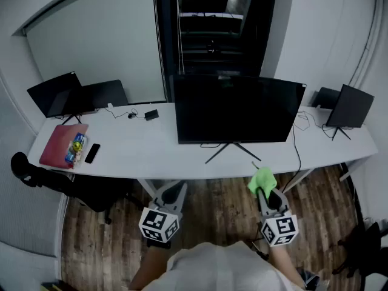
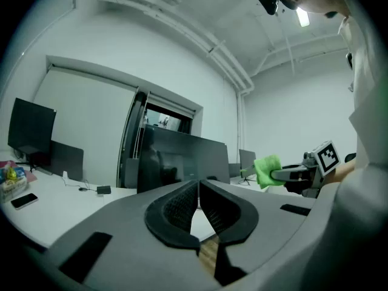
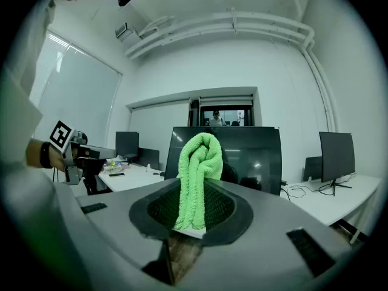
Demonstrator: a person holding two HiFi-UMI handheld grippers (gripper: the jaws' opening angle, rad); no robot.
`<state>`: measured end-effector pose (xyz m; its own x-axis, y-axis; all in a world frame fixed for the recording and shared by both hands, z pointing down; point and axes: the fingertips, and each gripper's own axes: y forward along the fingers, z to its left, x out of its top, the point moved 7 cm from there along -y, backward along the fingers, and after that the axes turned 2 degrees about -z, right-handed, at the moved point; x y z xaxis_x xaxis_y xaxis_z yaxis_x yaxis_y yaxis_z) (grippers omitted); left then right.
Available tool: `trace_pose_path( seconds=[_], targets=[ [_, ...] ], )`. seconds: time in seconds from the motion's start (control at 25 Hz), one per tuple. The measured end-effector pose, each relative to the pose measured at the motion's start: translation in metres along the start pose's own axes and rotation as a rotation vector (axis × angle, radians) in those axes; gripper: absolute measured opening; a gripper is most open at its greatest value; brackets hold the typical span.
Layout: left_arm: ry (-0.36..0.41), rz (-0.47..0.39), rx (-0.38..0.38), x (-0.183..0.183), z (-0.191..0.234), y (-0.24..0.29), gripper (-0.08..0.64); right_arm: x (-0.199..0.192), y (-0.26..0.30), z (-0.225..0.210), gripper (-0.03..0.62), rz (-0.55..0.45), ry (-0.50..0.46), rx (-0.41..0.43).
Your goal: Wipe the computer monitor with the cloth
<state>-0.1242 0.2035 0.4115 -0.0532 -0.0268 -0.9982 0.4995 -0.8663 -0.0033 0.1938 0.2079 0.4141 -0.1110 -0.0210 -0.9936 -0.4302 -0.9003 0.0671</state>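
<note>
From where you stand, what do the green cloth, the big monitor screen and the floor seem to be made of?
The green cloth looks like microfibre or terry: matte, with a fuzzy looped pile. The monitor screen looks like smooth, fairly glossy glass or plastic: dark, with faint reflections. The floor looks like wood planks, possibly laminate: brown grain and seams.

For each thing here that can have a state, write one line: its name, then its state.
right gripper, shut on the green cloth
green cloth, folded, sticking up past the jaws
left gripper, shut, empty
large monitor, screen dark, upright on the desk
phone, lying flat on the desk
</note>
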Motion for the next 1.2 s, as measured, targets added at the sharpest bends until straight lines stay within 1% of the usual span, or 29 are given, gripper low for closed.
trace_pose_path(
  seconds=[0.36,0.48,0.64,0.8,1.2],
  targets=[
    [-0.005,0.010,-0.006,-0.002,0.003,0.002,0.025,-0.001,0.003,0.000,0.069,0.011,-0.003,0.005],
    [-0.010,0.010,-0.008,-0.002,0.005,0.003,0.025,0.000,0.006,0.002,0.069,0.011,0.004,0.017],
    [-0.012,0.013,-0.012,-0.003,0.009,0.003,0.025,0.000,0.012,0.007,0.069,0.007,0.045,0.046],
    [-0.016,0.015,-0.010,-0.003,0.013,0.004,0.025,-0.001,0.018,0.011,0.069,0.014,0.045,0.062],
    [-0.030,0.020,-0.015,-0.004,0.032,-0.002,0.025,0.001,0.035,0.027,0.069,0.015,0.051,0.052]
  ],
)
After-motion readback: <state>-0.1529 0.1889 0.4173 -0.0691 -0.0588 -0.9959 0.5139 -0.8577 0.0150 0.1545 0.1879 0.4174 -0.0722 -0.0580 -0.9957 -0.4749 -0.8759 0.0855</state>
